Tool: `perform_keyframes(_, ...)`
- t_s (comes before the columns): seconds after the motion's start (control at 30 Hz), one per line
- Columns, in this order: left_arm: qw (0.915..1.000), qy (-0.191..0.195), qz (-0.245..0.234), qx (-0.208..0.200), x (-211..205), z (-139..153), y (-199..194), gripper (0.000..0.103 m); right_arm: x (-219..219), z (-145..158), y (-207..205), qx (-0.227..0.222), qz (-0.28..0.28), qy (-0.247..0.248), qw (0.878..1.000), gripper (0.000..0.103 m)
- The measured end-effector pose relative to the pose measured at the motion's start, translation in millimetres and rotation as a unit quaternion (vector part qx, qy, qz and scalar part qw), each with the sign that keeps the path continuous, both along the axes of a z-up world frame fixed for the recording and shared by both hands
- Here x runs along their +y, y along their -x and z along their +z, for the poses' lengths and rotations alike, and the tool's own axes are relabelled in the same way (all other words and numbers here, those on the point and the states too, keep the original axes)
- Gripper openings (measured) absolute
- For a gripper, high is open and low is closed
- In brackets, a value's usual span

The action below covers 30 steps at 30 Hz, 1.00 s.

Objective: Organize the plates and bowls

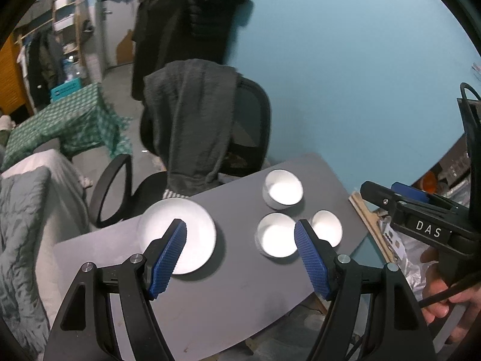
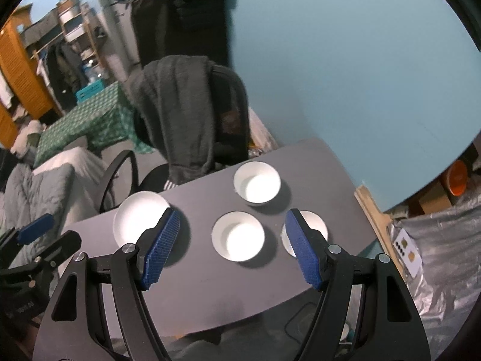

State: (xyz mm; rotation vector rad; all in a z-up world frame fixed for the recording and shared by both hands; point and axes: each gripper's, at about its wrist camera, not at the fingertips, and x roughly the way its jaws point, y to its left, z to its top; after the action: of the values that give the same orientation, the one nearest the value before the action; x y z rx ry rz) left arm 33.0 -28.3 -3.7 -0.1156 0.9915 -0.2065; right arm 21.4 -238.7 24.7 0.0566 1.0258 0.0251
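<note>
Three bowls (image 2: pixel 238 236) and one plate (image 1: pixel 180 234) lie ahead of my spread, empty fingers (image 2: pixel 296 239); right set nearer the bowls.

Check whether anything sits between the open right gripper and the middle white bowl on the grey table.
Nothing visible does. The right gripper hangs open above the table, holding nothing, and the middle bowl shows unobstructed between its blue fingers. The plate and the other two bowls stand off to the sides.
</note>
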Motion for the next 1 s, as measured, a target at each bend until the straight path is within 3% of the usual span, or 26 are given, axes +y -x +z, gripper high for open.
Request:
perform_keyframes(0.47,0.9974,0.01,-0.071,0.012,-53,-3,-24,0.075,-43,-1,5,0.006,-0.061,0.005,0.998,0.072)
perform_keyframes(1.0,0.9952,-0.013,-0.082,0.052,-80,-35,-50,0.075,-77,-32,-3,0.05,-0.074,-0.007,0.996,0.072)
